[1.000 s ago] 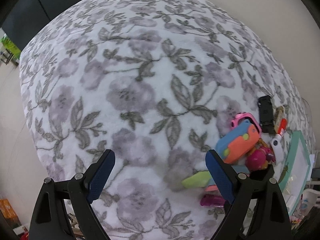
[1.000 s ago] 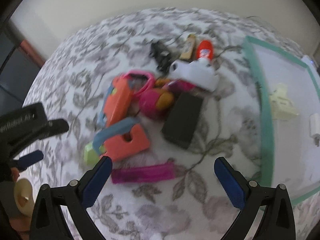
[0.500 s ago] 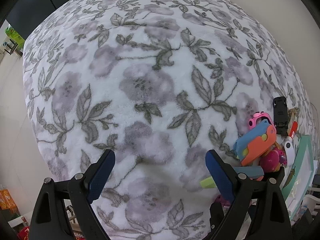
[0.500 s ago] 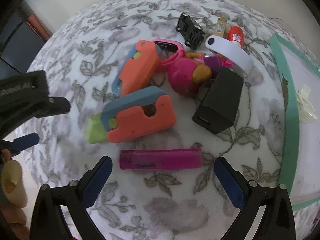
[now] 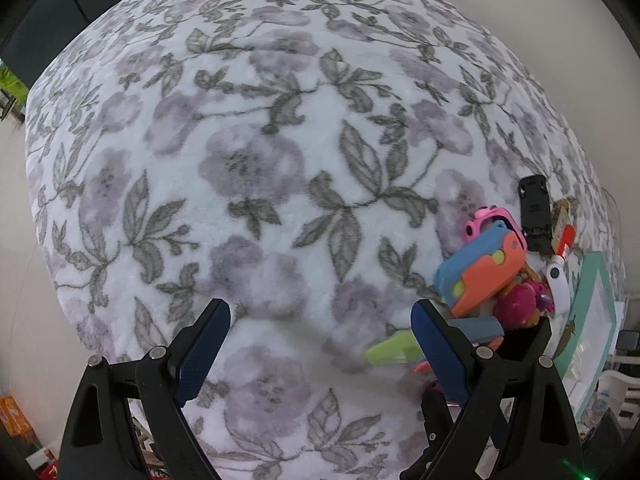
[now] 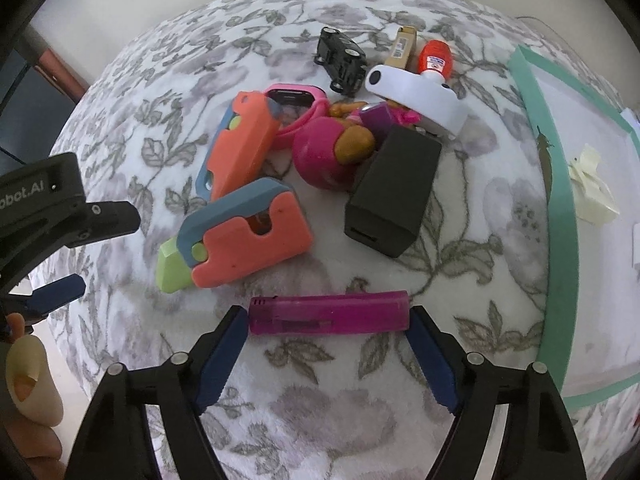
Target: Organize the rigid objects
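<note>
Right wrist view: my right gripper [image 6: 326, 330] points steeply down at the flowered blanket [image 6: 460, 208]; its jaws have just been closing, with the purple lighter [image 6: 328, 314] between them.
Lighter axis: long side runs straight across from one blue pad to the other, metal head toward my left pad.
Right grip: pad tips sit at the lighter's two ends; I cannot tell whether they press yet, so I call it released.
Pile ahead of right gripper: two orange-and-blue toy cutters [image 6: 244, 248], a pink ball toy [image 6: 320, 156], a black block [image 6: 394, 190], a black toy car [image 6: 342, 60], a white strap [image 6: 420, 92], a red-capped tube [image 6: 436, 58].
Tray: teal-edged tray [image 6: 560, 200] to the right of my gripper holds a pale crumpled piece [image 6: 592, 188].
Left gripper [image 5: 320, 344]: released, jaws wide, pointing down at bare blanket, pile off to its right.
</note>
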Motion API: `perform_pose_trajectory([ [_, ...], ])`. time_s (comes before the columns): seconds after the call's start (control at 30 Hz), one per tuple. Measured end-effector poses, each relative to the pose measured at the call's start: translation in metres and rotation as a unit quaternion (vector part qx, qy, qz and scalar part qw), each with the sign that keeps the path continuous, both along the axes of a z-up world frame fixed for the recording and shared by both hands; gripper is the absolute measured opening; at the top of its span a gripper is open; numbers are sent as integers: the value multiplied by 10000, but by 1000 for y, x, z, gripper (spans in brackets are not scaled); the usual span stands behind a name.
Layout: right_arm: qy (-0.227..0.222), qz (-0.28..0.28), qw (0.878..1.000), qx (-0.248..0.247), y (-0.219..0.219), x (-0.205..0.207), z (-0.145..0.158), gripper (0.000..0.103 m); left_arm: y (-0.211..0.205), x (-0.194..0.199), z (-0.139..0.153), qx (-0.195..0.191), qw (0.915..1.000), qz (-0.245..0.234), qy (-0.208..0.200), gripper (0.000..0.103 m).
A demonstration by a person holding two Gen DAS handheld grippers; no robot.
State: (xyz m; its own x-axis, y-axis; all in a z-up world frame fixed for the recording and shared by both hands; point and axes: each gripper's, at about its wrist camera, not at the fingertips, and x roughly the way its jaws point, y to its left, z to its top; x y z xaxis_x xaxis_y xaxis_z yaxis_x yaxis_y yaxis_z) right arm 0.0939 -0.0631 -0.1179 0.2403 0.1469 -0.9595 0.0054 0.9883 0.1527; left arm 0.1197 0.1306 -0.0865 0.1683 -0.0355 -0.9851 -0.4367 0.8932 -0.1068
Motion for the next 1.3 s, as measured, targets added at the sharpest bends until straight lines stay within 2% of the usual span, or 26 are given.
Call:
perform_pose_trajectory([
  [0.2,41,-202,9998,45,-23,-4,3,82,-15,7,-4,-361,9991,-223,-17,92],
  [0.43,91,-646,9976,237,-61,-4,5,82,-49,17,-10,-369,9955,-872,0,92],
  [0.63,112,-947,9947,376,-90,-5,8,82,-76,22,-20,-361,9923,-1179,98,92],
  [0.93,111,-1185,9917,495,-115,-4,12,82,-111,24,-42,-518,9865,-1554,89,92],
  [1.1,121,-1239,9908,523,-116,-6,12,82,-125,29,-43,-564,9847,-1645,-47,92],
  [1.3,139,-1300,9899,552,-116,-7,12,82,-129,28,-45,-489,9815,-1852,76,90],
])
